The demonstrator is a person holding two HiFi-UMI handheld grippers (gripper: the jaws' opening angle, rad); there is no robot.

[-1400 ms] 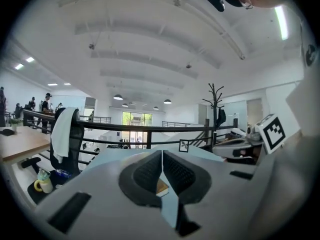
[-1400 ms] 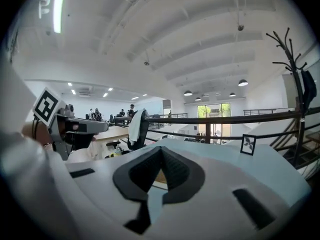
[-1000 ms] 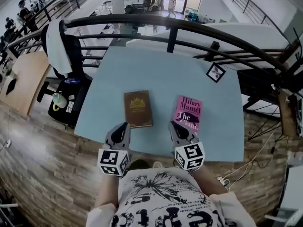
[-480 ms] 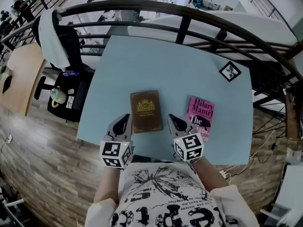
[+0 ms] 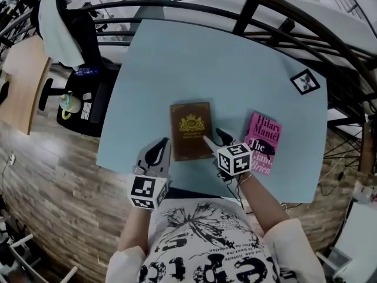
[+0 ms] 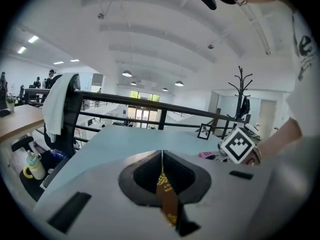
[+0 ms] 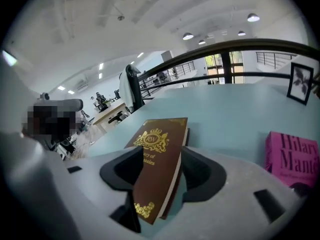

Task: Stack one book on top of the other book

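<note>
A brown book (image 5: 191, 130) with a gold crest lies flat near the front of the pale blue table (image 5: 206, 58). Just to its right lies a pink book (image 5: 263, 143). My right gripper (image 5: 213, 136) is at the brown book's right front edge. In the right gripper view its jaws are opening, and the brown book (image 7: 160, 134) lies between them with room on both sides. My left gripper (image 5: 163, 142) is shut, just off the brown book's left front corner. A sliver of the brown book (image 6: 165, 190) shows past its closed jaws.
A square black-and-white marker tag (image 5: 305, 81) sits at the table's far right corner. A dark railing (image 5: 247, 5) runs behind the table. An office chair draped with a white cloth (image 5: 56, 22) and a mug (image 5: 69, 104) stand to the left.
My right gripper moved left from the pink book to the brown book's right edge, dropped lower and opened its jaws. My left gripper crept forward towards the brown book's left corner, still shut.
</note>
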